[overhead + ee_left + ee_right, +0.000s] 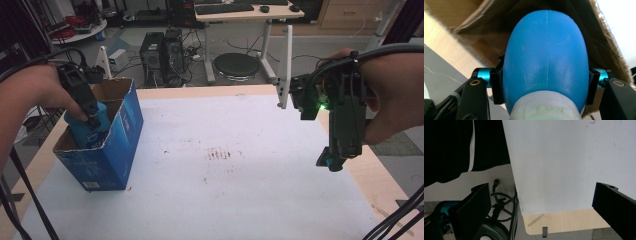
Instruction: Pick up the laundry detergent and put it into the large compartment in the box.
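The left tool (93,120) was clamped on a blue plastic bottle (546,62), its two black jaws pressing the rounded body from either side just above the white cap (544,106). Gripping across the widest part of the body, near the cap end, probably gave the pads the firmest purchase on a smooth, curved surface that could otherwise slip. In the high view the bottle (85,131) sat partly inside the open top of a blue cardboard box (107,155), with the tool reaching down from above, so the work in hand looked like setting the bottle into the box. The left gripper view showed the brown inner walls and a flap (471,22) of the box close around the bottle's far end, which fits a bottle going in base first.

The box stood at the left edge of the desk (240,170), near the left hand (35,92), which kept the reach short. Its flaps were folded open so nothing blocked the way down.

The right tool (330,160) hung above the right side of the desk, well apart from the box, its jaws spread wide with nothing between them; the right gripper view looked down past them onto the white desk surface (564,165) and its edge. Held off there, it seemingly stayed clear of the packing, ready if needed
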The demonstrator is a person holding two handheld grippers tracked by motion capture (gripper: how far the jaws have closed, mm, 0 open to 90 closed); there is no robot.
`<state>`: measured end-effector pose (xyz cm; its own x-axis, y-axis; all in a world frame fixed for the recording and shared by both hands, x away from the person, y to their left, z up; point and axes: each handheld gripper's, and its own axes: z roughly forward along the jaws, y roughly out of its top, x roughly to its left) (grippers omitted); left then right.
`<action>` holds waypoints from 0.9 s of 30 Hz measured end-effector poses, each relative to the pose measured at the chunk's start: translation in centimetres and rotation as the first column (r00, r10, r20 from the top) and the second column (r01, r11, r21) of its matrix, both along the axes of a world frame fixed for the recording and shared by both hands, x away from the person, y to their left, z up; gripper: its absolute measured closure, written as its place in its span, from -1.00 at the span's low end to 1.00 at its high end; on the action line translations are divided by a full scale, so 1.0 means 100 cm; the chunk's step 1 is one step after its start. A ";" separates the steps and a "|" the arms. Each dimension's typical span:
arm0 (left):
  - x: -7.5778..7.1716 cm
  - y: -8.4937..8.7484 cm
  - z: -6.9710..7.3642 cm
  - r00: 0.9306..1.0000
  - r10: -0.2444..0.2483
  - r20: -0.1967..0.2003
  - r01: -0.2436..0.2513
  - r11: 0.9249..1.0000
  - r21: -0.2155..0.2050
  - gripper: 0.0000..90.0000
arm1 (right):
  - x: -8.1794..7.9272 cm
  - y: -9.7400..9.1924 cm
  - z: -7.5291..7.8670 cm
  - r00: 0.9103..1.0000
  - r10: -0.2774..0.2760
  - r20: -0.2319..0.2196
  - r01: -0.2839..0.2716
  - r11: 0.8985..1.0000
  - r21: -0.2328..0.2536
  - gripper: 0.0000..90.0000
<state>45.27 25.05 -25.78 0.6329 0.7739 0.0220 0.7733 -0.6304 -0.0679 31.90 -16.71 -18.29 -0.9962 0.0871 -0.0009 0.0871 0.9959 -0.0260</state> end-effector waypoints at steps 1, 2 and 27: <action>0.000 0.000 0.000 1.000 0.000 0.000 0.000 1.000 0.000 -0.15 | 0.000 0.000 0.000 1.000 0.000 0.000 0.000 1.000 0.000 -0.97; 0.000 -0.001 -0.005 0.999 -0.035 -0.001 0.035 0.999 0.008 -0.15 | 0.000 0.000 0.000 1.000 -0.001 -0.001 0.001 1.000 0.000 -0.97; -0.003 0.000 -0.028 0.976 -0.219 0.024 0.219 0.976 -0.021 -0.16 | -0.003 0.002 0.001 1.000 -0.008 0.004 0.008 1.000 -0.008 -0.97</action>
